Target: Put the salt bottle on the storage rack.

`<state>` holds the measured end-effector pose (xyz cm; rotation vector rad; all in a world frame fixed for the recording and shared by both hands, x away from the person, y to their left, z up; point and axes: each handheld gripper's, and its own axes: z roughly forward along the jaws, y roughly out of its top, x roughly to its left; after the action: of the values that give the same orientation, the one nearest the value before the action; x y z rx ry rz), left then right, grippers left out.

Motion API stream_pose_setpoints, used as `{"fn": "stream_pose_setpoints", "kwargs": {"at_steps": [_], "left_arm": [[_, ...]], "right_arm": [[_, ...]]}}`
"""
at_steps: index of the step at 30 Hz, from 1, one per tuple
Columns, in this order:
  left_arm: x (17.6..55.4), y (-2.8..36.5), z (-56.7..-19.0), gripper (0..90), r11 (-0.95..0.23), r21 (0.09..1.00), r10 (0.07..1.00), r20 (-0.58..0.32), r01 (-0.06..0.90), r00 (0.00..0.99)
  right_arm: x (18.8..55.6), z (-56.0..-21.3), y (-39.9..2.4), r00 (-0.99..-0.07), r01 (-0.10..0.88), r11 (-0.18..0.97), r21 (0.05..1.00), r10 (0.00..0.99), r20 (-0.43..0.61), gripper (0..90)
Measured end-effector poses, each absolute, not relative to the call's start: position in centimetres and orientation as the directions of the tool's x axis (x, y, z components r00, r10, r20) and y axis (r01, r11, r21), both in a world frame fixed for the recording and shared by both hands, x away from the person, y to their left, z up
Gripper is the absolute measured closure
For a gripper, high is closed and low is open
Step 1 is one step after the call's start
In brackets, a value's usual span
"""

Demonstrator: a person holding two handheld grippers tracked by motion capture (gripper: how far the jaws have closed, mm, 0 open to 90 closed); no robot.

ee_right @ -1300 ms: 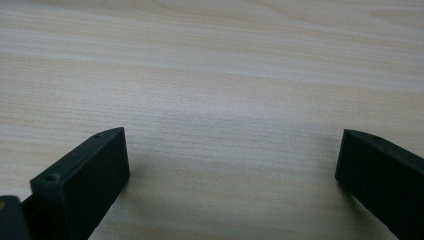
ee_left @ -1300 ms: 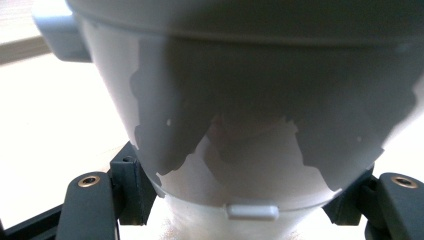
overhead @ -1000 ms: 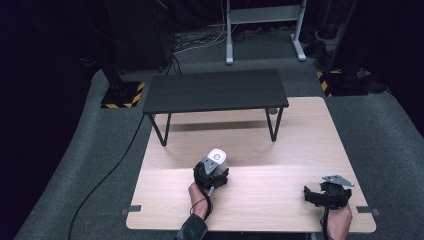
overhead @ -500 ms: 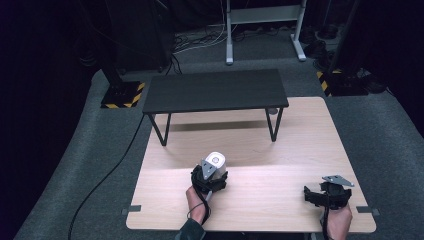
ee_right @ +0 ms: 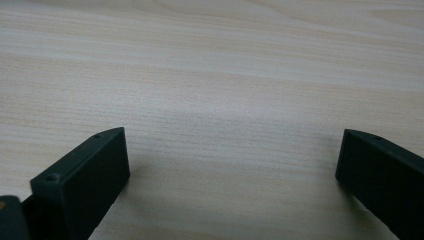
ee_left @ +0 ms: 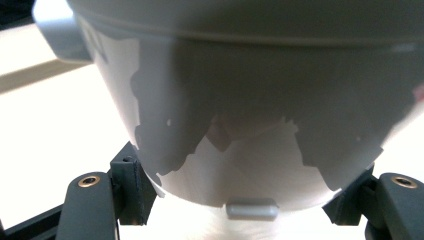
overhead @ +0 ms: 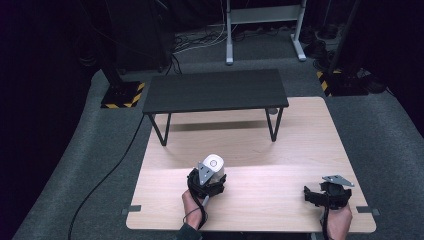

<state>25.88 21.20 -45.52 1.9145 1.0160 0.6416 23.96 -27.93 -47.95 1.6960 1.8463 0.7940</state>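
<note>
High view first: we hold a gripper in each hand near our edge of the wooden table [overhead: 300, 150]. Our left gripper [overhead: 206, 181] sits left of the middle, and a white cup [overhead: 214, 165] stands out just ahead of it, between its jaws. Left gripper view confirms the grasp: the white cup [ee_left: 250, 100] looms large right in front of the camera, and the two black jaws press against its lower sides, one at each flank, so this gripper is clenched on the cup. Pale table surface shows beyond the cup at the left.

Our right gripper [overhead: 327, 192] rests well apart from the left one, toward the right corner on our side, with its grey three-cornered plate on top. Right gripper view shows its jaws spread wide, with bare wood grain [ee_right: 225, 90] between and ahead of them, so this gripper [ee_right: 232, 155] is released.

Beyond both grippers, at the far side of the table, stands a low black bench [overhead: 215, 91] on thin legs.
</note>
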Motion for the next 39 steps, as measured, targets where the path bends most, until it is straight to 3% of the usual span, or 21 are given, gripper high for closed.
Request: {"fn": "stream_pose_setpoints", "kwargs": {"at_steps": [39], "left_arm": [[27.2,20.9,-41.9,30.0,-0.328,0.884,0.805,0.077,0.333,0.588]], "right_arm": [[24.0,-48.0,-27.9,-0.092,0.700,0.050,0.713,0.996,0.020,0.0]]}}
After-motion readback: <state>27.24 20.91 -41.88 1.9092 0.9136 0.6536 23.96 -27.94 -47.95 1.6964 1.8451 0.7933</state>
